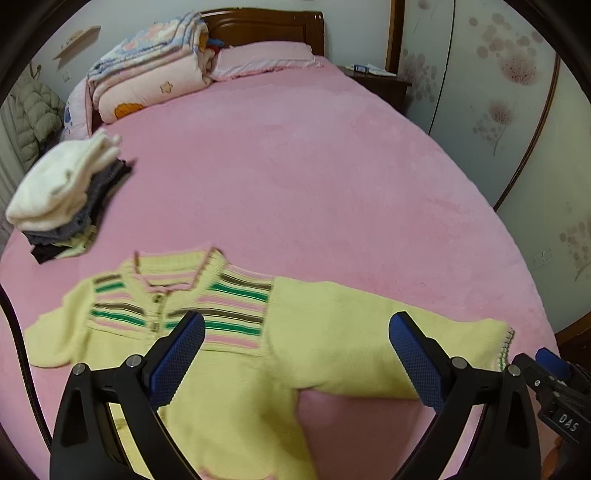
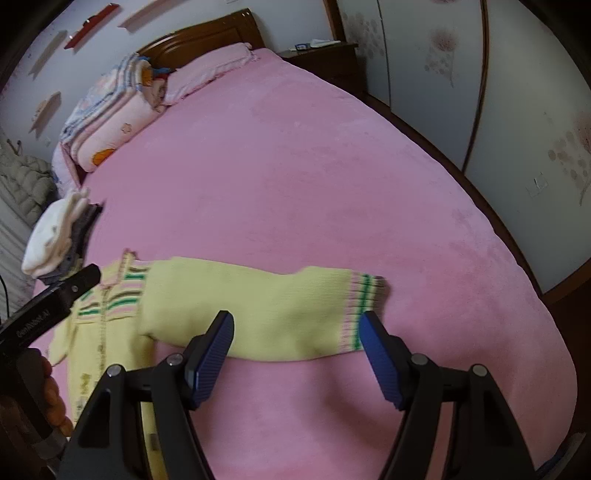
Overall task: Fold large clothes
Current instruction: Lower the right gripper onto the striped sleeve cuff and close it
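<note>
Yellow sweater [image 1: 236,369] is lying flat on the pink bed [image 1: 314,177], front up, collar pointing toward the headboard [image 1: 266,26]. Left gripper [image 1: 295,354] is hovering over the sweater's chest, jaws wide apart, gripping nothing. Right gripper [image 2: 295,350] is hanging over the outstretched sleeve [image 2: 258,314], jaws also apart, empty. Right view is showing the striped cuff [image 2: 364,310] clearly; left view is showing the buttoned striped yoke instead. Folded clothes stack [image 1: 62,192] is sitting beyond the sweater's other sleeve.
</note>
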Demonstrator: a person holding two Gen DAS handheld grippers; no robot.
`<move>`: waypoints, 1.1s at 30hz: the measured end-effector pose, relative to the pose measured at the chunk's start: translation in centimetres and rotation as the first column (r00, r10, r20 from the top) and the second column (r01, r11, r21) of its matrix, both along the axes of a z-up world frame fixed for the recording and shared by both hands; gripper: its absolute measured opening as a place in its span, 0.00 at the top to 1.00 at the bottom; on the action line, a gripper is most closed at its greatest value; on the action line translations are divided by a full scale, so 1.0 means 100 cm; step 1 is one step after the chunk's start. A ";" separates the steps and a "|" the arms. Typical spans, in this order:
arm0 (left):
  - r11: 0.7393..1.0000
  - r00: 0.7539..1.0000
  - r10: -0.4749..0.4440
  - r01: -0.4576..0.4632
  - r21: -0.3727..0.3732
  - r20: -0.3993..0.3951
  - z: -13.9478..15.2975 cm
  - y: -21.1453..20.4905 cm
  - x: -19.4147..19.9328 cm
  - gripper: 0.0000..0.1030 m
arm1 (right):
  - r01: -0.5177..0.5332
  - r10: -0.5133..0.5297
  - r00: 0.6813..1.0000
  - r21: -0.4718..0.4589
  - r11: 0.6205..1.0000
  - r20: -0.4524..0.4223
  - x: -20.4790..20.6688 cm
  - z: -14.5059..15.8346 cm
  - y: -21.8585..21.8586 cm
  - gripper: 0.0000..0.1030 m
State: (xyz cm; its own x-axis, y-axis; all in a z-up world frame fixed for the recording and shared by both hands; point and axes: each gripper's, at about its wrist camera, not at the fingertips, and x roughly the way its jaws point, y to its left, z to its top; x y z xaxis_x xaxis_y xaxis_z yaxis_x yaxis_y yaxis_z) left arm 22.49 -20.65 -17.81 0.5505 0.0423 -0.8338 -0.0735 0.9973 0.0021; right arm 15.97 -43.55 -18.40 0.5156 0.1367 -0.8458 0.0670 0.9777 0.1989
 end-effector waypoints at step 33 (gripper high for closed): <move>0.995 0.997 -0.072 0.069 -0.069 -0.032 0.009 -0.015 -0.016 0.04 | -0.173 0.166 0.984 0.111 0.979 0.064 0.019 0.030 -0.008 0.89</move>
